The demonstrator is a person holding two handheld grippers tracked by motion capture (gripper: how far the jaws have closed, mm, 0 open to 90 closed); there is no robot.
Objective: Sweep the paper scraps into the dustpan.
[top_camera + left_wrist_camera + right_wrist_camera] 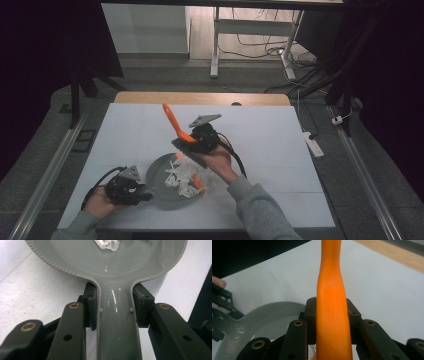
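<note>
A grey round pan [159,181] with a flat handle [116,322] lies on the white table top, near the front. My left gripper [144,195] [116,305] is shut on that handle, one pad on each side. Several white crumpled scraps [182,175] [106,244] lie in the pan. My right gripper [189,140] [332,312] is shut on an orange brush handle [172,120] [331,315], which slants up and to the far left above the pan's far rim [274,306]. An orange end [198,183] shows among the scraps; the hand hides how it joins the handle.
The white table top [270,145] has a wooden strip [200,98] along its far edge. A white power strip [314,142] lies on the floor at the right. Metal rails [370,170] run along both sides, and a desk frame [215,45] with cables stands farther back.
</note>
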